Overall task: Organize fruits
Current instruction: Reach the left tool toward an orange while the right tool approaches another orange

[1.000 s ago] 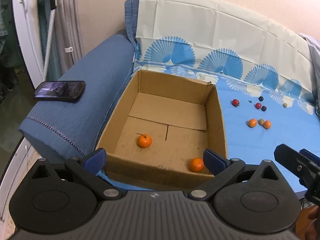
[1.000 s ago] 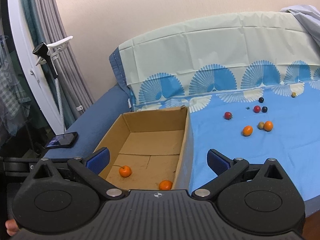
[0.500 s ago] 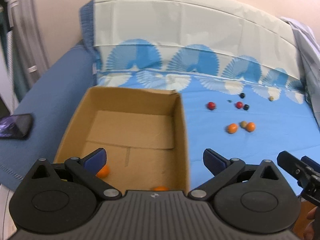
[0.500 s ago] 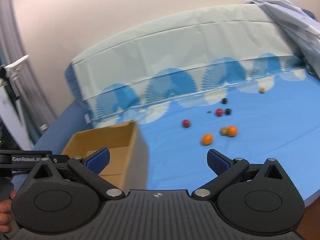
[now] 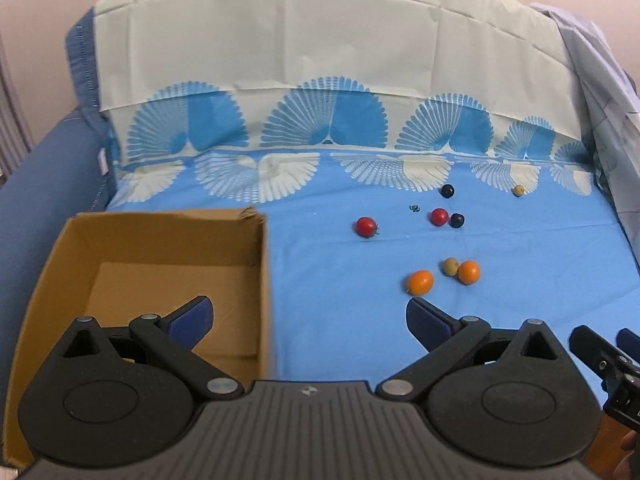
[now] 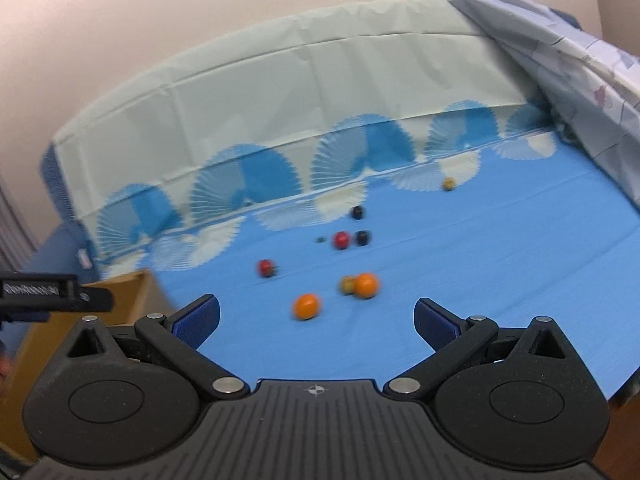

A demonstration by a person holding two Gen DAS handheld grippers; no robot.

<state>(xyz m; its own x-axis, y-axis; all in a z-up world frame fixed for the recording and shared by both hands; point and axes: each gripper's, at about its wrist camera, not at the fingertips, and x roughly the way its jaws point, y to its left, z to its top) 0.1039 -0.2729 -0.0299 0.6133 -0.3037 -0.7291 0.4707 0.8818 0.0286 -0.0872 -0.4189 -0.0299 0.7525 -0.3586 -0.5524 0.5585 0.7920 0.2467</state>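
Small fruits lie scattered on the blue sheet: two orange ones with a greenish one between them, two red ones, two dark ones and a yellowish one far back. An open cardboard box stands at the left. My left gripper is open and empty, its right finger just short of the nearer orange fruit. My right gripper is open and empty, with the nearer orange fruit ahead between its fingers.
The sofa backrest under a fan-patterned cover rises behind the fruits. A grey-white cloth drapes over the right end. The blue armrest lies left of the box. The right gripper's tip shows at the left view's right edge.
Both grippers have swung right, away from the box and towards the scattered fruits. The oranges inside the box and the phone on the armrest have left view. Both stay open.
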